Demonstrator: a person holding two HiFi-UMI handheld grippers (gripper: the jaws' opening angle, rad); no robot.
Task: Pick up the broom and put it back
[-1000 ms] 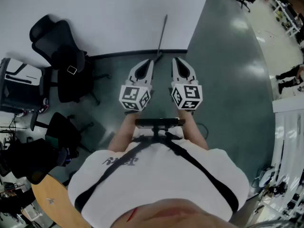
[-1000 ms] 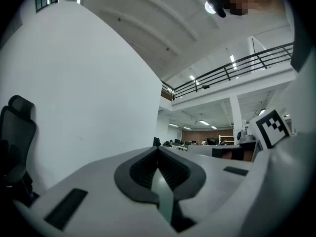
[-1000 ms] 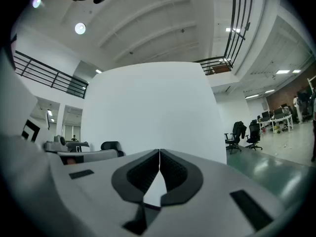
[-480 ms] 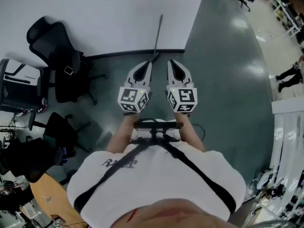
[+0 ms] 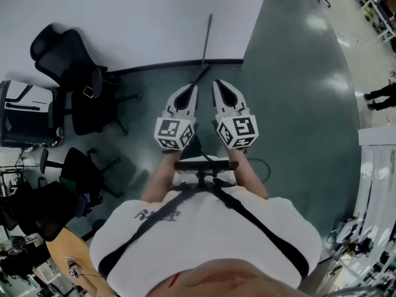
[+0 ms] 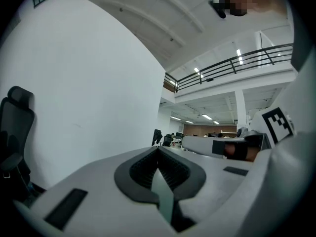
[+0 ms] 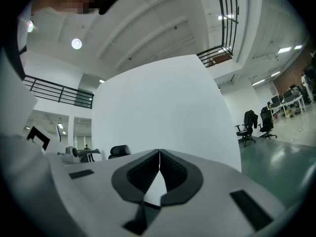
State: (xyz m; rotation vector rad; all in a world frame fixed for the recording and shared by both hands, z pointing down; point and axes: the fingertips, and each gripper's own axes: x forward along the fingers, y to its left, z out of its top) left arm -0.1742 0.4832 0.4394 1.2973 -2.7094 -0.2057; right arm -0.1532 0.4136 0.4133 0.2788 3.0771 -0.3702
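You're standing on a glossy dark-green floor [image 5: 291, 91]. A black mesh office chair [image 5: 74, 73] sits on it upper left, with a second black office chair [image 5: 83, 172] mid-left. Top centre, a thin dark-handled broom [image 5: 206, 42] stands on it, leaning on the white wall [image 5: 142, 17].

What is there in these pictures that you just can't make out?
- Broom: in the head view its lower end is hidden behind the left claw; neither claw view shows it.
- Bystander: head view, cut off by the right edge.
- Far office: left claw view, too small to tell details.
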